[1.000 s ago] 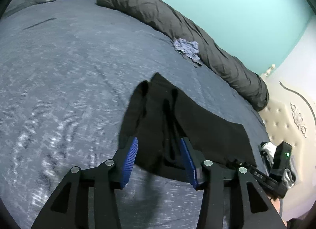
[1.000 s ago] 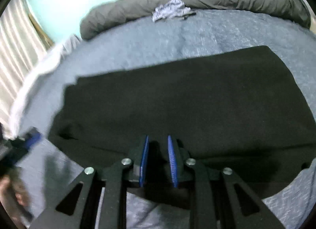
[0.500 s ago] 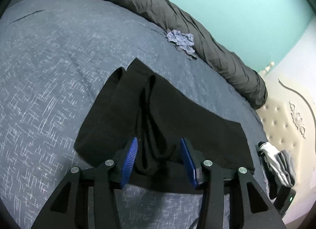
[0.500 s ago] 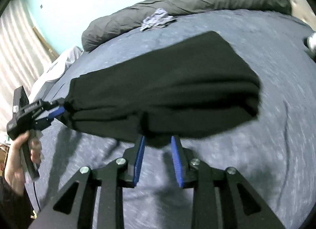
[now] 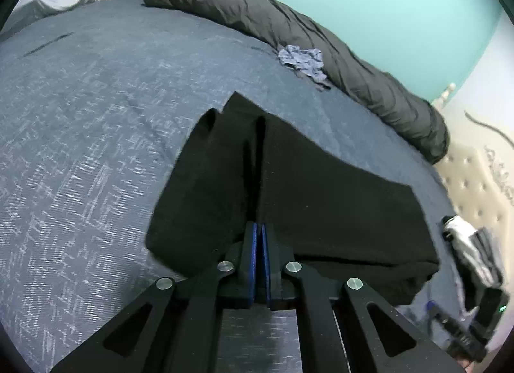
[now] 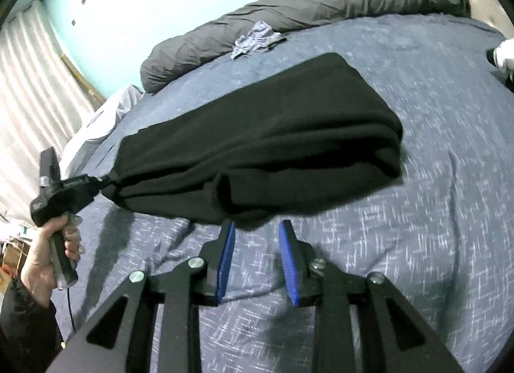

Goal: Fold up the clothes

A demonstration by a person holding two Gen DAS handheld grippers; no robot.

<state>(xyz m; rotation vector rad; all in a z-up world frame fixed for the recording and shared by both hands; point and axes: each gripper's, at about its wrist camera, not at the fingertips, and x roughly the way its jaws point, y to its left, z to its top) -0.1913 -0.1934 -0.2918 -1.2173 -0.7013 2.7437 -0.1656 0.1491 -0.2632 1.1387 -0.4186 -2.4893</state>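
Two grippers are seen: left gripper [image 5: 259, 231] is clamped on one black garment [image 6: 266, 138]; right gripper [image 6: 257, 228], narrowly parted and empty, is placed just below its edge.

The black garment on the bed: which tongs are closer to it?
Left. The left tongs are shut on the black garment at its end; the right tongs stand open just short of its near edge.

Left claw [image 5: 259, 238] pads pressed together, angled downward, right claw [image 6: 257, 238] parted, tilted downward
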